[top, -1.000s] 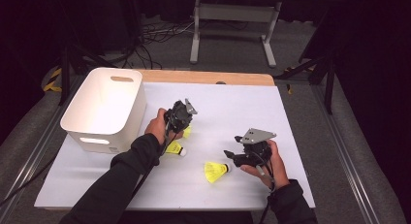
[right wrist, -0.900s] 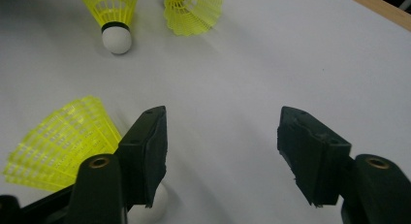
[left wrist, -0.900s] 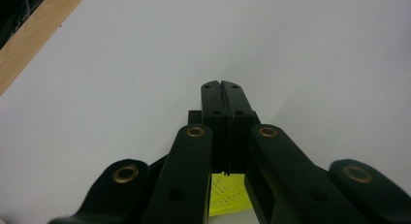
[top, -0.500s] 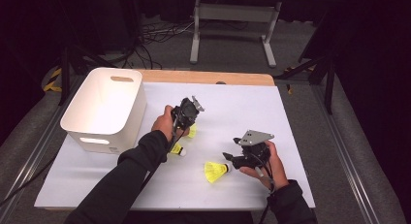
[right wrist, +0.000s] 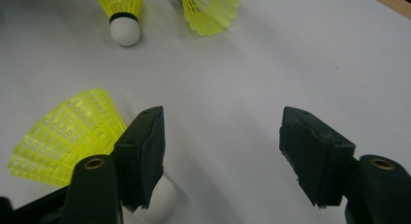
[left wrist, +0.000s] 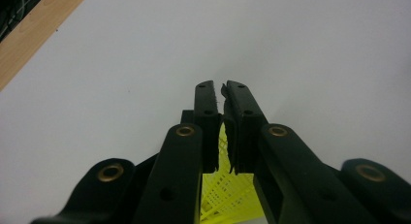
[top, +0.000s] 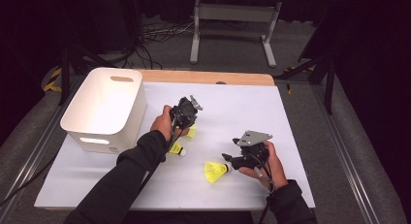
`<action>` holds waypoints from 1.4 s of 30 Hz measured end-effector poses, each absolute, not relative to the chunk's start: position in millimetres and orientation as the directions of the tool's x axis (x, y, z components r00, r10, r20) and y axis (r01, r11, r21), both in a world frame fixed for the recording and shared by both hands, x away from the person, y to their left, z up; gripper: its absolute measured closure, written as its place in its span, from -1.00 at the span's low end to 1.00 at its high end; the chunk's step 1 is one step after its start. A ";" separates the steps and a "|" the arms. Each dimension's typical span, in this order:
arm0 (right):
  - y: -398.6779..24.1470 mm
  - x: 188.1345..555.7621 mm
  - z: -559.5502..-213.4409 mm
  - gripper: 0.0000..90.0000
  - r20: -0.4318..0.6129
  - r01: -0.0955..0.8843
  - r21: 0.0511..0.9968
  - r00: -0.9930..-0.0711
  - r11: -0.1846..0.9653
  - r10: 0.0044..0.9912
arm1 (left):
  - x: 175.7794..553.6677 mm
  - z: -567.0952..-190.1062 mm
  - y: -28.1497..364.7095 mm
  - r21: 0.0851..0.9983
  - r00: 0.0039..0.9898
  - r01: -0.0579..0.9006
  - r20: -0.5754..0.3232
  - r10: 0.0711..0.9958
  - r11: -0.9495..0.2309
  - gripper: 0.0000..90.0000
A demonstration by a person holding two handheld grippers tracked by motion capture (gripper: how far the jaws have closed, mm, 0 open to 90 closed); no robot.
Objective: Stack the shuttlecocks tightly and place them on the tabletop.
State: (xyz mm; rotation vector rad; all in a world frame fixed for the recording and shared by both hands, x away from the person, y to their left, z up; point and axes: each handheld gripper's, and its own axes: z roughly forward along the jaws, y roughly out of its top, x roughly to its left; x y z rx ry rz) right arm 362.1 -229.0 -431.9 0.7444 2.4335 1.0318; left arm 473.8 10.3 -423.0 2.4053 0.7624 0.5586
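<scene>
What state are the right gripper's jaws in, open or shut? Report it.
Open. The right gripper has its jaws wide apart over the bare table; a yellow shuttlecock lies beside one jaw, ungripped.

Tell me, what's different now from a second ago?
The left gripper has lifted slightly above the shuttlecock under it. Its jaws have just been opening a crack, with yellow skirt showing in the gap; whether they still pinch it I can't tell. The right gripper stayed put, open beside the near shuttlecock. The bin and third shuttlecock haven't moved.
</scene>
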 end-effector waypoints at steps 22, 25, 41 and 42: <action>-229.3 362.7 -431.9 -0.27 -0.145 0.322 0.741 -0.779 0.588 0.610 | 465.2 -420.5 10.4 0.620 0.782 0.346 0.224 0.581 -0.704 0.76; -229.3 362.5 -431.8 -0.27 -0.144 0.322 0.742 -0.780 0.587 0.609 | 464.2 -419.0 11.6 0.625 0.780 0.348 0.221 0.586 -0.699 0.75; -231.2 361.5 -429.9 -0.31 -0.150 0.318 0.752 -0.771 0.577 0.619 | 404.8 -389.4 48.6 0.715 0.825 0.212 0.233 0.514 -0.666 0.37; -231.3 361.1 -429.6 -0.31 -0.153 0.314 0.753 -0.771 0.578 0.618 | 400.6 -388.9 53.5 0.725 0.826 0.211 0.227 0.517 -0.656 0.34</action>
